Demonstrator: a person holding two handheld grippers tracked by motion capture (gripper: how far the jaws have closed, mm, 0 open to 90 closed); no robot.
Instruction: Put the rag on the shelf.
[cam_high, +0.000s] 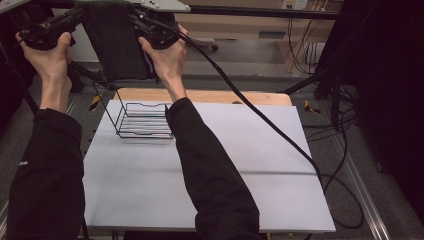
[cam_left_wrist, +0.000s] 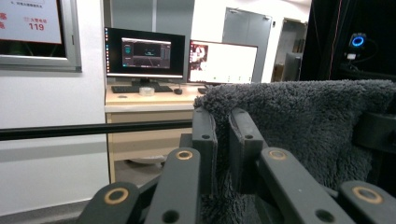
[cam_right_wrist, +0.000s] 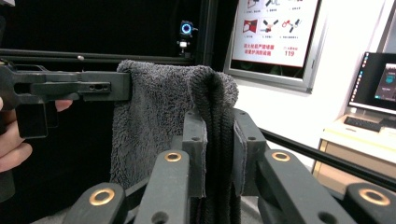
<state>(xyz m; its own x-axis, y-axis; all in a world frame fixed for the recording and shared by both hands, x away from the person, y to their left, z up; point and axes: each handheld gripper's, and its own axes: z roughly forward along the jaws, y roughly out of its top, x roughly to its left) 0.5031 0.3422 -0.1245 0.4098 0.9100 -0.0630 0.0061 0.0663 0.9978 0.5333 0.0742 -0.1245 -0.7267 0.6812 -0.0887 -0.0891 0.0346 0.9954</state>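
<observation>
Above the far edge of the white table (cam_high: 260, 165), a dark grey towel (cam_high: 117, 45) hangs stretched between both claws, over the wire rack (cam_high: 142, 122). Left claw (cam_left_wrist: 223, 140) is clamped on one top corner, right claw (cam_right_wrist: 219, 144) clamped on the other, fabric bunched between the pads. A wall poster (cam_right_wrist: 275, 30) reads 119
</observation>
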